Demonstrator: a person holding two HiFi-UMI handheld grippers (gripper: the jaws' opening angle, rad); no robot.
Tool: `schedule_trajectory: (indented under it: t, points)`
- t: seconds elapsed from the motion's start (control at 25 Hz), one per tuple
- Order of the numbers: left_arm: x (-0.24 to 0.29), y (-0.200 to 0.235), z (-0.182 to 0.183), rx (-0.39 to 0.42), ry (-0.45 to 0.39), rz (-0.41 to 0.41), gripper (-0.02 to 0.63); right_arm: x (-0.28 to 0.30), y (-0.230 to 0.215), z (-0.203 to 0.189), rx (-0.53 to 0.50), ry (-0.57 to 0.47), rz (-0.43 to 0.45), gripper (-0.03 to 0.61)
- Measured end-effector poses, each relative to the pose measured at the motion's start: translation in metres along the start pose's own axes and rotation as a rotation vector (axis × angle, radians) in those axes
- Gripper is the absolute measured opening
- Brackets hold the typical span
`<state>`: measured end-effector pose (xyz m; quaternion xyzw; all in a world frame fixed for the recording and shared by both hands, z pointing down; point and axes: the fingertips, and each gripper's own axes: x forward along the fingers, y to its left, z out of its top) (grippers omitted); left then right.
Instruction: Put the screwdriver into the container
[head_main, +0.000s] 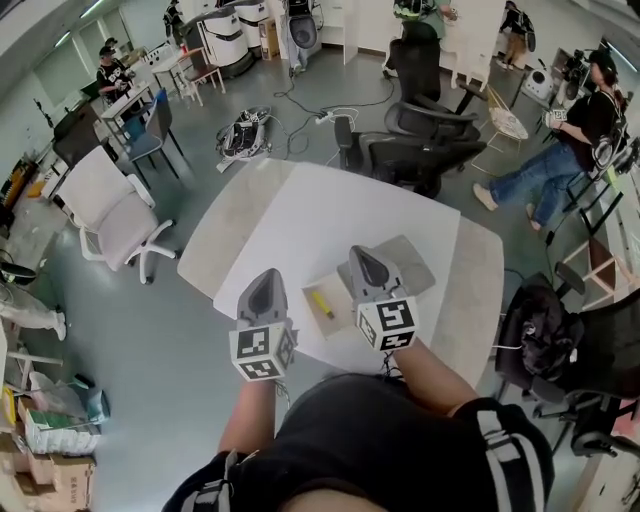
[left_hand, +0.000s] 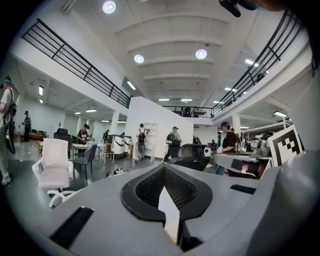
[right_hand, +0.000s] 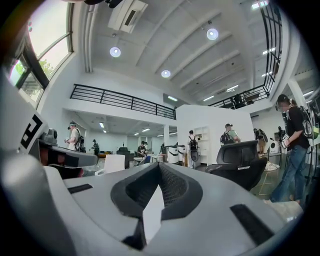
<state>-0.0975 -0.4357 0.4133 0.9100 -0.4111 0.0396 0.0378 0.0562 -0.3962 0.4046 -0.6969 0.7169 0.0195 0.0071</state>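
A yellow-handled screwdriver (head_main: 321, 303) lies inside a shallow tan container (head_main: 337, 318) on the white table (head_main: 300, 215), near its front edge. My left gripper (head_main: 266, 277) is held just left of the container, its jaws closed to a point and empty. My right gripper (head_main: 360, 256) hovers over the container's right side, also closed with nothing in it. In the left gripper view the left gripper (left_hand: 164, 172) faces out across the room, and only a sliver of table shows between the pads. The right gripper view shows the right gripper (right_hand: 159, 167) the same way.
A grey flat piece (head_main: 418, 262) lies on the table right of the container. Black office chairs (head_main: 420, 150) stand beyond the far edge, a white chair (head_main: 110, 210) stands to the left, and a black chair with a bag (head_main: 545, 330) to the right. Several people stand around the room.
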Motion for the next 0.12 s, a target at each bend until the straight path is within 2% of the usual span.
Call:
schedule_trajectory:
  t: [0.12]
  points:
    - [-0.0025,0.0008,0.0009,0.004,-0.006,0.005,0.006,0.0007,0.0044,-0.0024,-0.002,0.005,0.012,0.012]
